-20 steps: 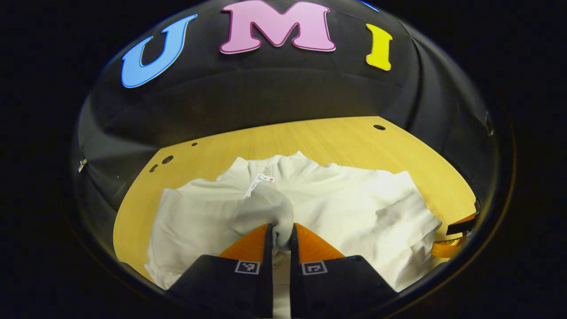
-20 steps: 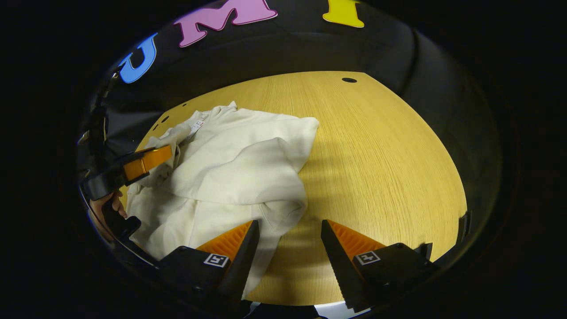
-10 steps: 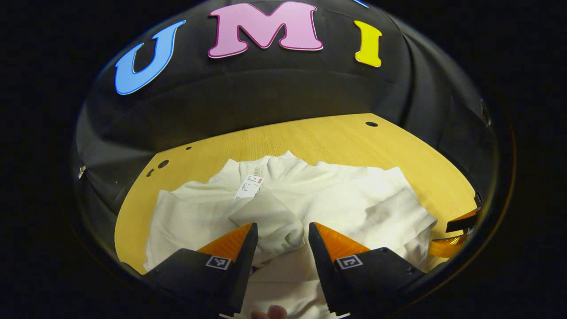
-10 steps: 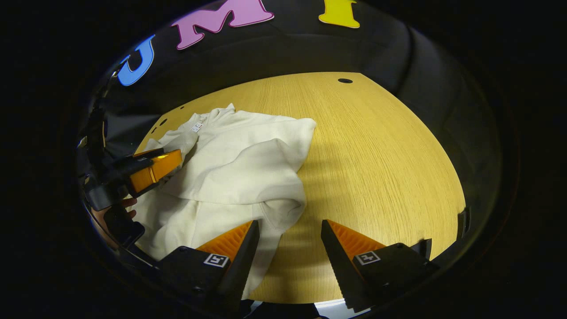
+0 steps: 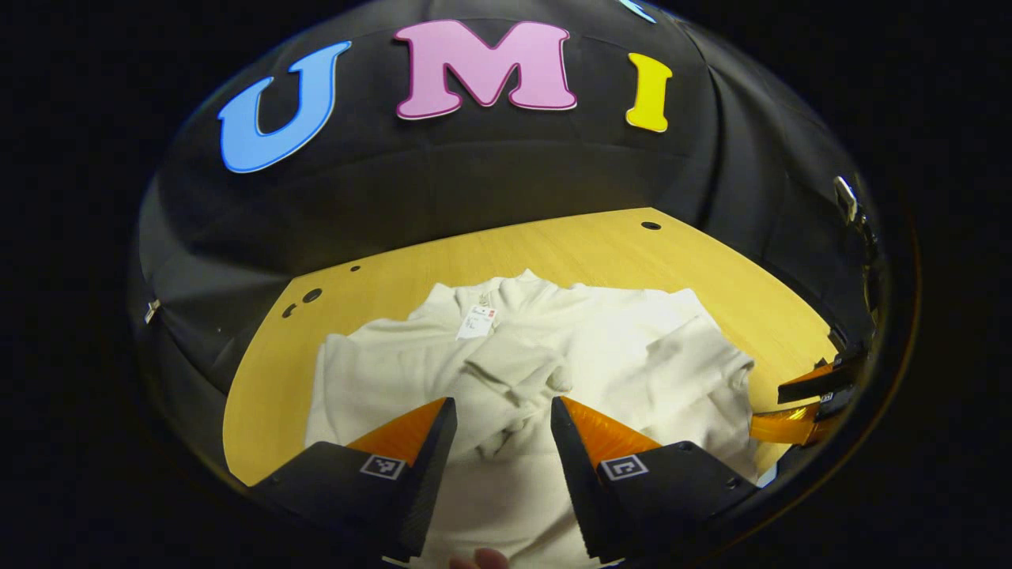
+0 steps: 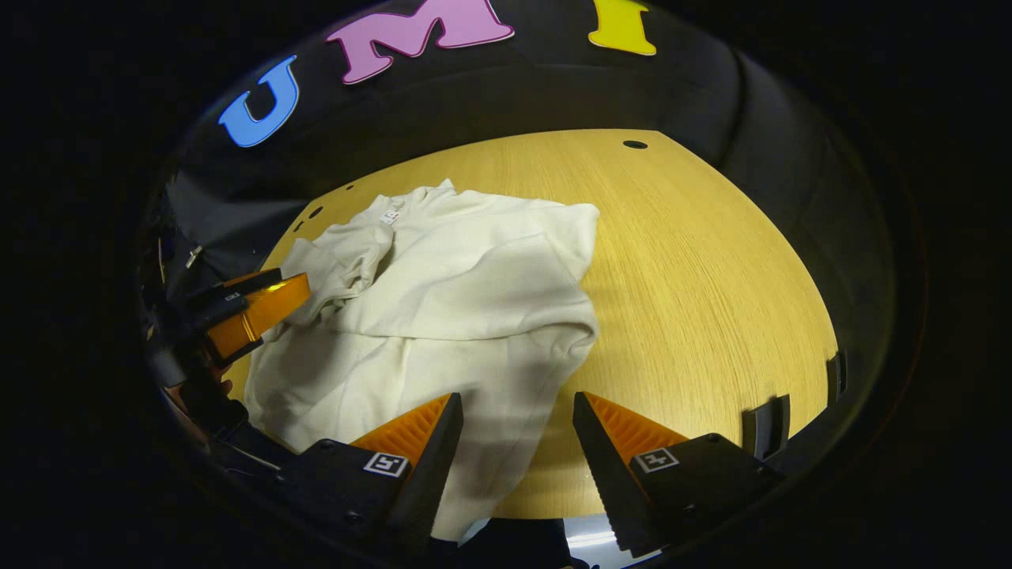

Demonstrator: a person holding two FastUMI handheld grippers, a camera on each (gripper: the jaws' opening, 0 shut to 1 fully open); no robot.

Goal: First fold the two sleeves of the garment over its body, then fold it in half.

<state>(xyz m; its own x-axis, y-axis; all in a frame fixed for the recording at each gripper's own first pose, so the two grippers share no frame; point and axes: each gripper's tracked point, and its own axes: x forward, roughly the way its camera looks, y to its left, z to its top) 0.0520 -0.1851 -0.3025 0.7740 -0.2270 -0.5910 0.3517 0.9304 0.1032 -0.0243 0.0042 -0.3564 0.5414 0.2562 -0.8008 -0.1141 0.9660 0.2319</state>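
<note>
Left gripper view: left hand-held gripper (image 5: 500, 431) spread wide, nothing between its fingers, hovering over the near-middle of the garment (image 5: 379, 379). Garment is an off-white knit top, lying on the wood surface (image 5: 569, 253), collar and tag (image 5: 477, 322) toward the far wall. Left sleeve (image 5: 514, 371) lies bunched across the chest, cuff just ahead of the fingertips; right sleeve (image 5: 696, 356) is folded in over the body too, a bit rumpled. Both sleeves look done, so the half fold is likely next. Right hand-held gripper (image 5: 798, 407) sits at the garment's right edge, low in frame.

Handling guess: soft, light, floppy, thick-ish fabric, will sag and drag, not slippery, not fragile. Loose sleeves could slide off when the hem is lifted. Best hold probably the two hem corners, one per gripper, pinching all layers.

Right gripper view: right hand-held gripper (image 6: 514, 431) also spread, empty, fingertips above the garment's near right edge and bare wood. Garment (image 6: 474, 300) occupies the left half of the surface (image 6: 711, 276), folded right sleeve forming a rounded edge. Left hand-held gripper (image 6: 253, 312) shows at far left beside the bunched sleeve, held by a hand (image 6: 213, 391). Hem corner is near the lower frame edge, partly hidden.

Surface: pale wood, smooth, a few small holes (image 6: 634, 145) near the back. Plenty of bare wood on the right. Black cloth wall (image 6: 553, 87) wraps the booth behind
</note>
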